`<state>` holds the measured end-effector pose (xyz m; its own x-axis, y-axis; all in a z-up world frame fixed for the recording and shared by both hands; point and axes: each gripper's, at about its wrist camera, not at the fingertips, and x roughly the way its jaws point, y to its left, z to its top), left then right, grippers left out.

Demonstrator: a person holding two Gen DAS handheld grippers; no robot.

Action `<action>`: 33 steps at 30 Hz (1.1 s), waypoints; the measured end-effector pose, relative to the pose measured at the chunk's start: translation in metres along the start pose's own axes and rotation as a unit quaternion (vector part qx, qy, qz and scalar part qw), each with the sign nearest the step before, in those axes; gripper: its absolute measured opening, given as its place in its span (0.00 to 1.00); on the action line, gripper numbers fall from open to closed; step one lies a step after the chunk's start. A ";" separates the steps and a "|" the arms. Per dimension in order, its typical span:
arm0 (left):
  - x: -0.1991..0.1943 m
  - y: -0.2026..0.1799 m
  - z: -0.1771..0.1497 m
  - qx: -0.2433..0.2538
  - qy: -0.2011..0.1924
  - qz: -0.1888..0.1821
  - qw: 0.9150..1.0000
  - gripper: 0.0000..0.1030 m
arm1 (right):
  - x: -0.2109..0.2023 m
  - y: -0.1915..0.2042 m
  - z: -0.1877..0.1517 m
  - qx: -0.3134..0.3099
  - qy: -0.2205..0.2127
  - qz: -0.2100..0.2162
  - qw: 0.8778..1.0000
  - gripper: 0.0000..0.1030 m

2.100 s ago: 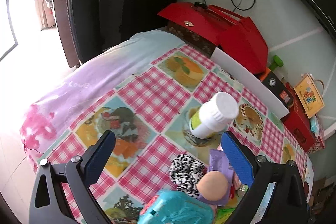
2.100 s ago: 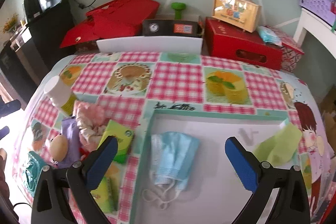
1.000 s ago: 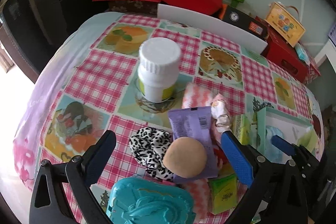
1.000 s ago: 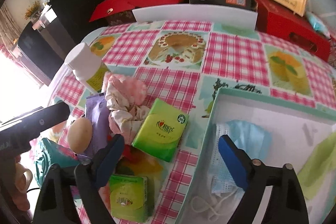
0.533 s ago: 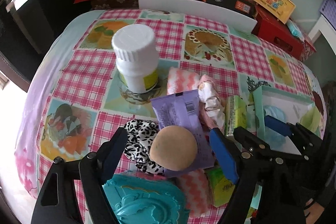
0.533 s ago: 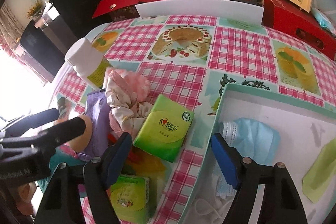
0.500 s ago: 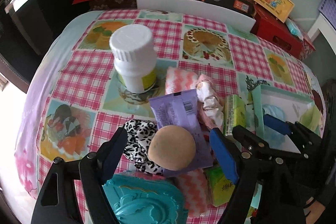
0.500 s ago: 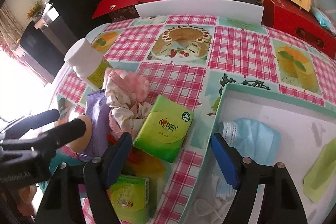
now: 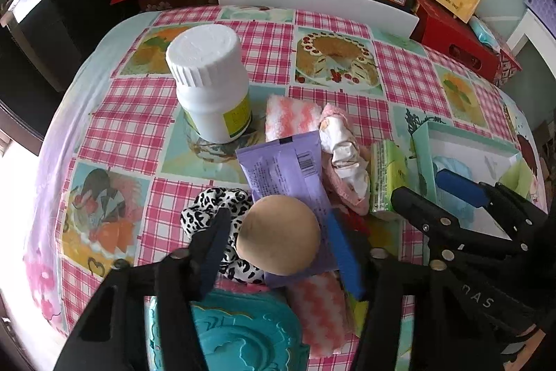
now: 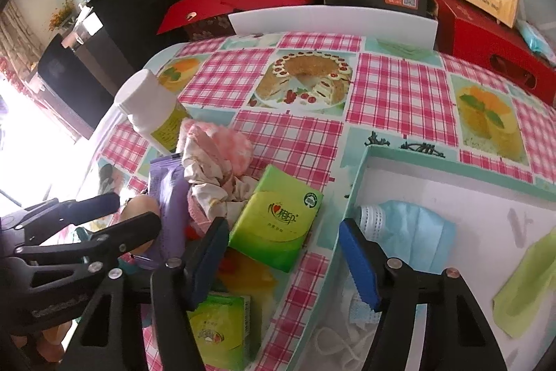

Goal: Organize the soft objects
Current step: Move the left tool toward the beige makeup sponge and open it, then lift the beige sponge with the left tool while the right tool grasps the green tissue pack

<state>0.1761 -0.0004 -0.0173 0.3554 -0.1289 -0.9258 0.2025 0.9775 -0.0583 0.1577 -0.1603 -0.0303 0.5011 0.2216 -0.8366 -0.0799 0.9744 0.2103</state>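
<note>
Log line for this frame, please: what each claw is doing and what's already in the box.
left claw: closing around beige sponge ball | right claw: closing over green tissue pack, not gripping | teal box: blue face mask inside

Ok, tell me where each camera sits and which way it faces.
Left wrist: on the left gripper, looking steeply down at the tan ball between its closing jaws; right gripper at right.
Right wrist: on the right gripper, looking down at the tissue pack between its closing jaws; left gripper at left.
Shared: bottle, box.

Both grippers (image 9: 278, 240) (image 10: 288, 252) — jaws half-closed
</note>
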 end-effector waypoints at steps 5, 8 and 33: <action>0.001 -0.001 -0.002 0.004 0.003 0.001 1.000 0.48 | -0.003 0.006 0.001 -0.010 -0.006 0.009 1.000 0.67; 0.001 -0.001 -0.002 0.004 0.002 0.001 1.000 0.48 | -0.002 0.007 0.000 -0.013 -0.005 0.013 1.000 0.65; -0.009 0.016 -0.002 -0.046 -0.024 -0.008 0.999 0.47 | 0.021 0.006 -0.009 -0.008 0.043 0.034 0.998 0.63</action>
<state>0.1748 0.0170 -0.0106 0.3960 -0.1497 -0.9060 0.1252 0.9862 -0.1082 0.1601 -0.1491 -0.0512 0.4191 0.2889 -0.8608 -0.1251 0.9574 0.2604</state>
